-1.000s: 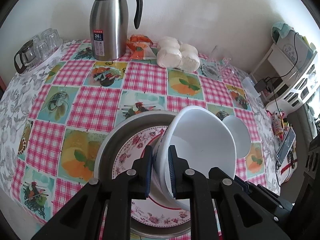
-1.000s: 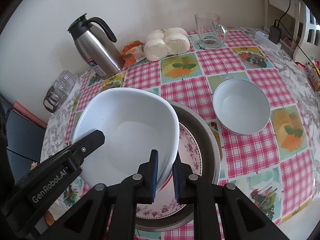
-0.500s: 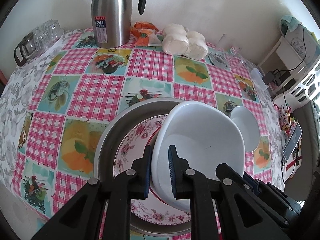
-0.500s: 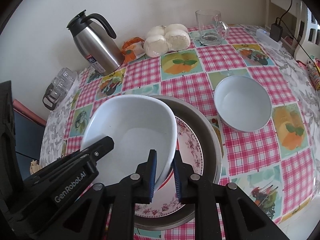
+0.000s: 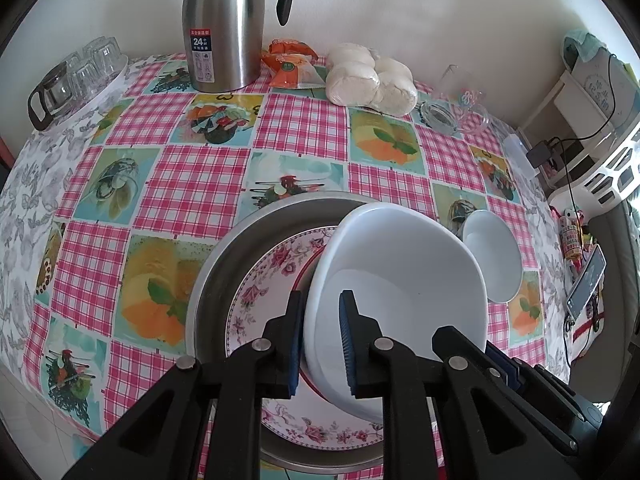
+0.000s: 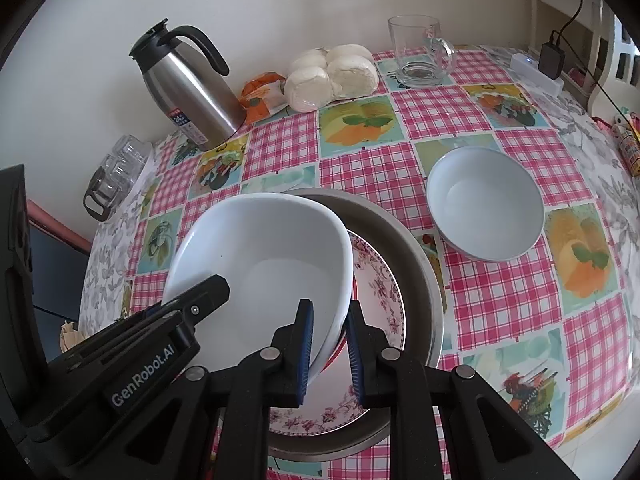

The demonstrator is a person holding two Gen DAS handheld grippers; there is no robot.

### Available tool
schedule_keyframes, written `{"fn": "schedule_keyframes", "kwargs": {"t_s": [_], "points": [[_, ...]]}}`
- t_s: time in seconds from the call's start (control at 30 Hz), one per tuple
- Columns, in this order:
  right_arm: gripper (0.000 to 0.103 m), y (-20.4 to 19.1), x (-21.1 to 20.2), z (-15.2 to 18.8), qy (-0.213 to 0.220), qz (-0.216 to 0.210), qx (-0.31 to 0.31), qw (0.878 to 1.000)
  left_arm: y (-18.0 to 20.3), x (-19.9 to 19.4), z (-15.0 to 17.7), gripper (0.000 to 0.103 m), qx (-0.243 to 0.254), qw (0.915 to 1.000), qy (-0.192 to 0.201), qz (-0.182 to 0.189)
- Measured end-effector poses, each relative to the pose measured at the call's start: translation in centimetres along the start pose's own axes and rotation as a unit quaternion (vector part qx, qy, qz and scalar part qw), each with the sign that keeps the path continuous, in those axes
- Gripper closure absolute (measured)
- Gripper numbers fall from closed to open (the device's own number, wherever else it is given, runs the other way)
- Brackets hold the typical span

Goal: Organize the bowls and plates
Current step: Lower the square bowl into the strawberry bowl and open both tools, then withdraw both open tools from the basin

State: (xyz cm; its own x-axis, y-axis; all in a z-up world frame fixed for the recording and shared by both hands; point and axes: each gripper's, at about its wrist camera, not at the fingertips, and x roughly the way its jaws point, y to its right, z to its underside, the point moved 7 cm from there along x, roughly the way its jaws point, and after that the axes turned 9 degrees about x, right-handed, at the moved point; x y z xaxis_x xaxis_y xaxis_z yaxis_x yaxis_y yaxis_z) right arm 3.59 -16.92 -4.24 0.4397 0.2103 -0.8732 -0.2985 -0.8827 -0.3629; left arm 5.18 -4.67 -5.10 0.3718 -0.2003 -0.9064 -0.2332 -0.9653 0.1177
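Note:
A large white bowl [image 5: 400,280] [image 6: 260,264] hangs tilted over a floral plate [image 5: 272,280] [image 6: 376,280], which lies in a round metal pan [image 5: 224,264] [image 6: 400,232]. My left gripper [image 5: 320,320] has the bowl's near-left rim between its blue pads, and its jaws are opening. My right gripper [image 6: 329,320] is shut on the opposite rim. Each gripper's black fingers show in the other's view. A small white bowl [image 5: 492,256] [image 6: 484,208] stands on the checked tablecloth to the right of the pan.
At the back by the wall stand a steel thermos jug [image 5: 224,28], an orange snack packet [image 5: 292,68], wrapped white buns [image 5: 368,80] and a glass mug [image 6: 420,52]. Several glasses [image 5: 76,76] sit far left. A shelf with cables [image 5: 580,120] lies beyond the table's right edge.
The large bowl has sunk closer to the floral plate. The left gripper's pads stand slightly wider apart on the rim. The right gripper has kept still.

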Motion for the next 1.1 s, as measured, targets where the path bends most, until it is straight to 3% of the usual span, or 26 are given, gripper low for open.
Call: {"fn": "schedule_keyframes", "kwargs": {"t_s": [0.5, 0.73, 0.8, 0.87, 0.93, 1.0, 1.1], "points": [[0.079, -0.2, -0.7, -0.2, 0.011, -0.007, -0.003, 1.0, -0.4, -1.2, -0.5, 0.084, -0.013, 0.9997, 0.02, 0.007], [0.079, -0.2, -1.5, -0.7, 0.032, -0.014, -0.001, 0.999, -0.8, -2.7, -1.1, 0.084, -0.023, 0.9983, 0.053, 0.011], [0.072, -0.3, -1.9, -0.9, 0.041, -0.018, -0.002, 0.999, -0.9, -3.2, -1.3, 0.076, -0.026, 0.9976, 0.064, 0.008], [0.064, -0.3, -2.0, -1.0, 0.045, -0.017, -0.003, 0.999, -1.2, -3.6, -1.5, 0.057, -0.029, 0.997, 0.071, -0.005], [0.055, -0.2, -2.1, -1.1, 0.049, -0.015, -0.003, 0.999, -1.7, -3.8, -1.6, 0.055, -0.035, 0.9964, 0.075, -0.016], [0.054, -0.1, -2.1, -1.3, 0.052, -0.013, -0.003, 0.999, -2.3, -3.8, -1.6, 0.053, -0.046, 0.9959, 0.075, -0.02], [0.045, 0.1, -2.2, -1.4, 0.057, -0.007, -0.003, 0.998, -3.2, -3.7, -1.6, 0.043, -0.057, 0.9949, 0.073, -0.041]]}}
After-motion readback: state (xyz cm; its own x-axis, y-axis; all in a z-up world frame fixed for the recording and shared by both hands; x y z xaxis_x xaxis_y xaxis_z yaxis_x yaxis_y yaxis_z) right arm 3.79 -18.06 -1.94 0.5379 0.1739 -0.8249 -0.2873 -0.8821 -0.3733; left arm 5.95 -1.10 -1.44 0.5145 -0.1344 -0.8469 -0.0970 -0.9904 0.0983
